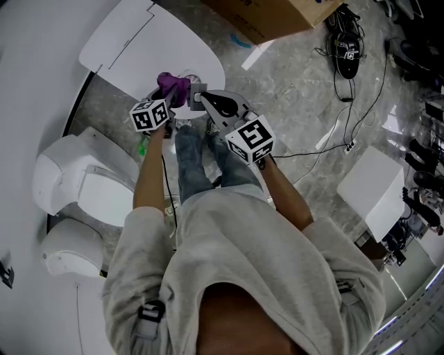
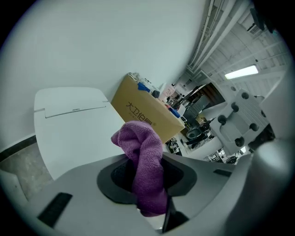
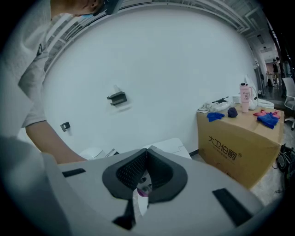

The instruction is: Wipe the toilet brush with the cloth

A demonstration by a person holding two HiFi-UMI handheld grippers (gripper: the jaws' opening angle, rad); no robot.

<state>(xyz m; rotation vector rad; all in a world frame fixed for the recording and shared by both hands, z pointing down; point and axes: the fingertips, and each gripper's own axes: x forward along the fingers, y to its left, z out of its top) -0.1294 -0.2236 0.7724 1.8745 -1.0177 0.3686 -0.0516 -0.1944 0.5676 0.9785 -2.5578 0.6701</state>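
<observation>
The left gripper [image 1: 166, 97] is held over the rounded edge of a flat white panel [image 1: 142, 45] that lies on the floor. Its jaws are clamped on one purple cloth [image 2: 143, 147]. The cloth is soft and looped, like terry, and it stands up folded between the ribbed dark pads.

The right gripper [image 3: 146, 150] is held just beside it. Its jaws are brought together, with the tips touching. In the slit under the tips only a small shiny piece and a bit of purple are seen. The toilet brush cannot be made out with certainty in any view.

One smooth white toilet [image 1: 66, 173] stands close by the left arm, against the curved wall edge, so little room is left on that side. More open room is found to the right, on the grey marbled floor [image 1: 298, 90], between one cardboard box [image 1: 267, 17] and one square white box [image 1: 374, 187]. This floor is crossed by thin black cables [image 1: 340, 132].

Two marker cubes are counted, one on each gripper.
</observation>
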